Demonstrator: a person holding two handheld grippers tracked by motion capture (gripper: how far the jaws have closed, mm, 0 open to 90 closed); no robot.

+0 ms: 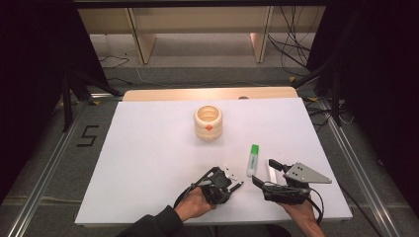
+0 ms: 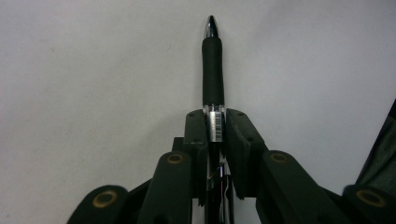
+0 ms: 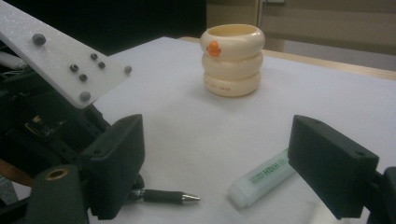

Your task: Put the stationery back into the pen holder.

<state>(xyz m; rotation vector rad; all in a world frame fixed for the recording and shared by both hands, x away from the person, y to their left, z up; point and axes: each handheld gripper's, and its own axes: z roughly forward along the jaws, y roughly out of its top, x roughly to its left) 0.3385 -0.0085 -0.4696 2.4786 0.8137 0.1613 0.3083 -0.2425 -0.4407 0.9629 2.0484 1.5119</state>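
The left gripper has its jaws clamped on a pen; the right gripper hangs wide open, empty, above the tabletop.

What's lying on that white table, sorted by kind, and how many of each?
Handheld tools: 2, the left tool and the right tool
Pen: 1, clamped in the left tool
Green-capped marker: 1
Cream ringed holder: 1
Total: 5

Overhead light: white counter evenly bright, surroundings dark. Soft, short shadows beneath each gripper. Left gripper view dim; near jaws blurred. Right gripper view slightly grainy.
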